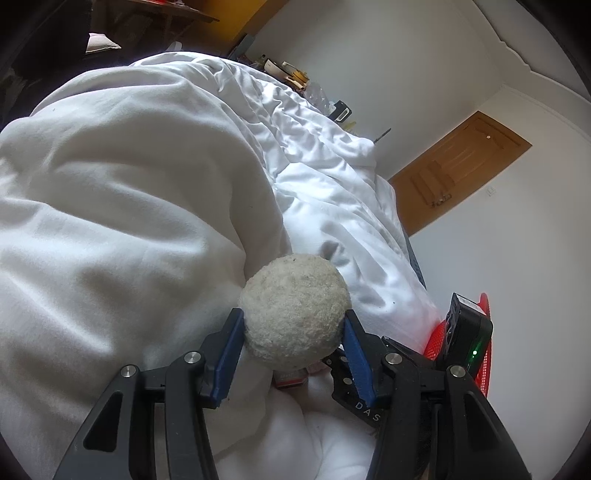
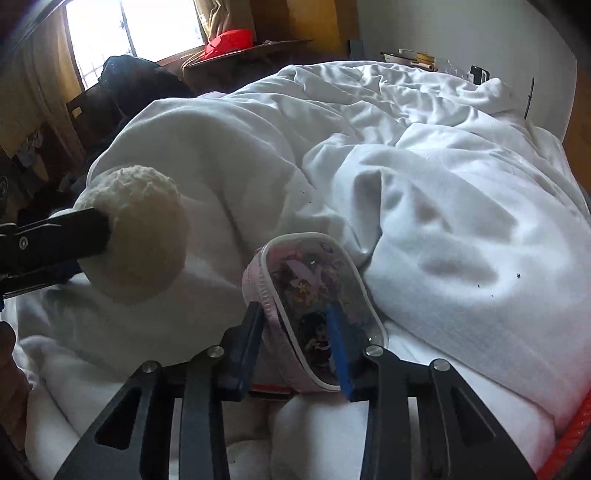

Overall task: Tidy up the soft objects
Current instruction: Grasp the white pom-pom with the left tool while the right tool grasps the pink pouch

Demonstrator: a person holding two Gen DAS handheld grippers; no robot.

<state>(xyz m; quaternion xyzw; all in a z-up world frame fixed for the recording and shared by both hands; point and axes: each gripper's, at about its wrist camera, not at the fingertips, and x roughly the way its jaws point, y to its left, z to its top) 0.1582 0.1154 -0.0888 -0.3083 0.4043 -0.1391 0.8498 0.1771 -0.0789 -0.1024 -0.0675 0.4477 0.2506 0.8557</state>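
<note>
My left gripper [image 1: 293,319] is shut on a fuzzy cream ball [image 1: 293,310] and holds it above the white bedding. The ball also shows in the right wrist view [image 2: 142,236], with the left gripper's black fingers [image 2: 74,229] clamped on it from the left. My right gripper [image 2: 295,314] is shut on a pink zippered pouch [image 2: 310,295] with cartoon pictures, held on edge just above the bed. Part of the right gripper [image 1: 465,332] shows at the lower right of the left wrist view.
A rumpled white duvet [image 2: 424,206] covers the bed. A red mesh basket [image 1: 484,354] sits at the bed's right edge; its rim also shows in the right wrist view [image 2: 576,428]. A cluttered shelf [image 1: 295,74], a wooden door [image 1: 458,166] and a window [image 2: 129,29] lie beyond.
</note>
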